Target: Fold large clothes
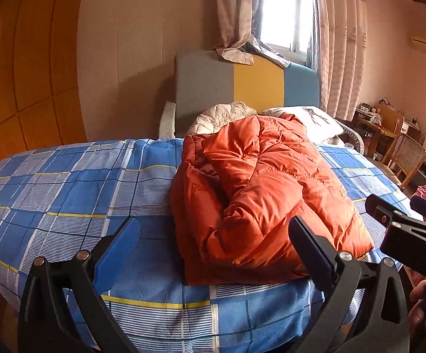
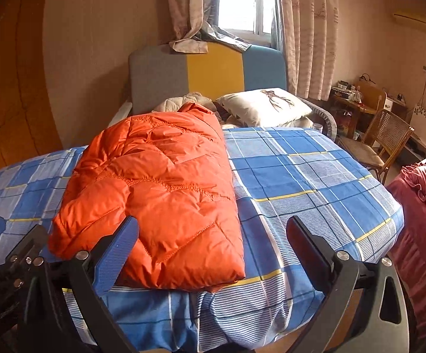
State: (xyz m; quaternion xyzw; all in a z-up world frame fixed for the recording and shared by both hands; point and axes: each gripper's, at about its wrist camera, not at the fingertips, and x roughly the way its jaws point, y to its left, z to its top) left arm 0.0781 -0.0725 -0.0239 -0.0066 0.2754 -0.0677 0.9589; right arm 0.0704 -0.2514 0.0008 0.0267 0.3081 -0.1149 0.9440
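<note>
We hold both grippers — left gripper [image 1: 213,253], right gripper [image 2: 213,253] — jaws wide, empty; the orange jacket [image 2: 157,194] lies folded lengthwise on the bed [image 2: 316,176]; next we pinch the near hem evenly.

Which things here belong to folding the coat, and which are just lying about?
Job: orange puffer jacket; left tongs, open; right tongs, open; plaid bed sheet it lies on.
Lying about: deer-print pillow; cream quilted garment; cane chair; curtains.
</note>
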